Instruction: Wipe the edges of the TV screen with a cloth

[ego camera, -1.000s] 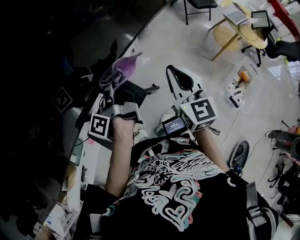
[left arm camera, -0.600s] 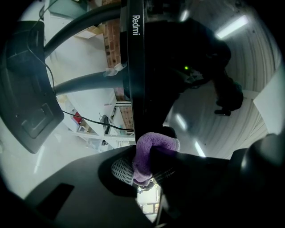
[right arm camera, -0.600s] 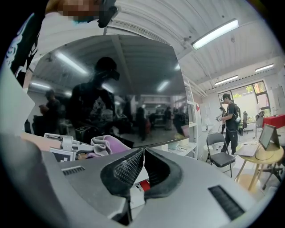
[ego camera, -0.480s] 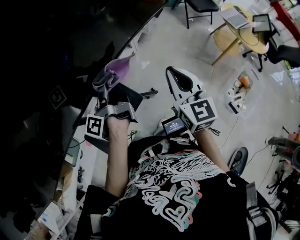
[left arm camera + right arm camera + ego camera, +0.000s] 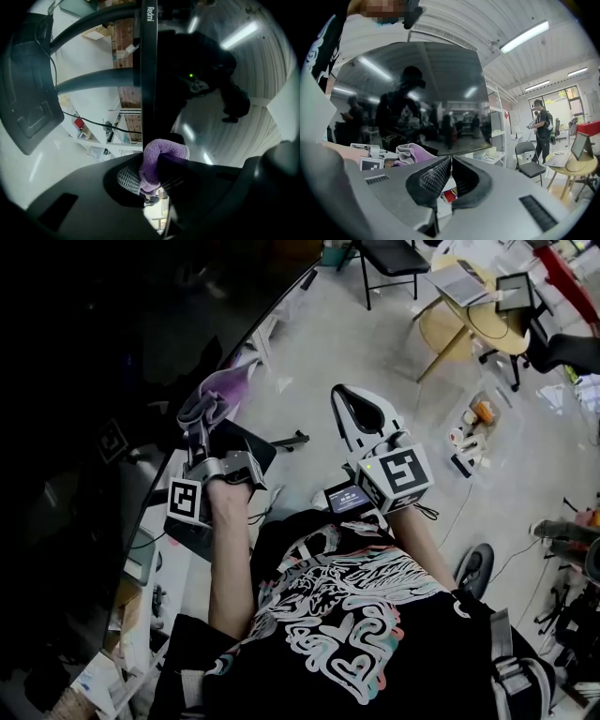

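**Purple cloth meets the TV's edge**

The left gripper (image 5: pixel 151 177) is pinching the bunched purple cloth (image 5: pixel 161 152) against the thin bezel of the TV screen (image 5: pixel 149 70), far left in the scene. The cloth looks soft, light and floppy, so it is best gripped mid-fold. The glass likely wants gentle pressure. The right gripper (image 5: pixel 451 164) hangs nearer, pressed together on nothing.

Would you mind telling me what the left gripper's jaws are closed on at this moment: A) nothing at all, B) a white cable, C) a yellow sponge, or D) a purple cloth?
D: in the left gripper view, the left gripper has its jaws clamped on a bunched purple cloth, also visible at its tip in the head view.
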`<action>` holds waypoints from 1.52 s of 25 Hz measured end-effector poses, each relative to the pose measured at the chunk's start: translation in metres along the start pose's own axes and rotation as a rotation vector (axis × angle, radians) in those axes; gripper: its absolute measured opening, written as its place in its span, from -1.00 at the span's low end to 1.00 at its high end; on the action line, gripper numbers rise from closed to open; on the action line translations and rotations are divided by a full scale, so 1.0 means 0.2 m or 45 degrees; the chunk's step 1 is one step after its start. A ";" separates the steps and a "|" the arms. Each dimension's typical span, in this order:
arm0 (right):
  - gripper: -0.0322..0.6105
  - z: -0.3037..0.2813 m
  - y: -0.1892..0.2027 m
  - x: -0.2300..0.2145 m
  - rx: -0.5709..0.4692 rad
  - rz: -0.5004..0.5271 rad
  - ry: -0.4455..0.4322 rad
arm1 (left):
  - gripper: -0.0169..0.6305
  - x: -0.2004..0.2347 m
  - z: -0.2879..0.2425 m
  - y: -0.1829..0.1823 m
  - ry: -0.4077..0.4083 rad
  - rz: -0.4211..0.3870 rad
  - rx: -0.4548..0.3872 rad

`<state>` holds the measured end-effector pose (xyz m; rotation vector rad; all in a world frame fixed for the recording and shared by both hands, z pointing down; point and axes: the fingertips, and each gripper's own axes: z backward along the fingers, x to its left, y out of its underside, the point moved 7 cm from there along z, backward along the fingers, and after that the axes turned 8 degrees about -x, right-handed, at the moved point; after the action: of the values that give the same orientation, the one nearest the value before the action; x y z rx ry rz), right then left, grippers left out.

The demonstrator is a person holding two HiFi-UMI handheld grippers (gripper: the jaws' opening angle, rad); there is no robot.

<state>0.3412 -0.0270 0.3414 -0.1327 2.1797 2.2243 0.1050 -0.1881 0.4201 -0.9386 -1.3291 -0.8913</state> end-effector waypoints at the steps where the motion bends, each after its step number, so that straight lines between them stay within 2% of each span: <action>1: -0.80 0.00 0.00 0.00 0.000 0.000 0.000 | -0.75 0.00 0.00 0.00 0.002 0.001 0.001; 16: -0.80 -0.01 0.01 -0.17 0.010 -0.015 0.068 | -0.75 0.01 -0.15 0.17 0.012 0.017 0.041; 20: -0.80 -0.03 0.00 -0.31 0.017 -0.022 0.098 | -0.75 0.01 -0.26 0.30 0.004 0.017 0.066; 25: -0.80 -0.07 -0.07 -0.61 0.017 -0.047 0.141 | -0.75 -0.03 -0.45 0.58 -0.013 0.000 0.095; 38: -0.80 -0.08 0.01 -0.61 0.030 -0.036 0.225 | -0.75 0.03 -0.54 0.62 0.008 0.045 0.138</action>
<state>0.4635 -0.0386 0.3527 -0.3712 2.2722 2.2502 0.2613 -0.2418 0.4183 -0.8717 -1.3385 -0.7867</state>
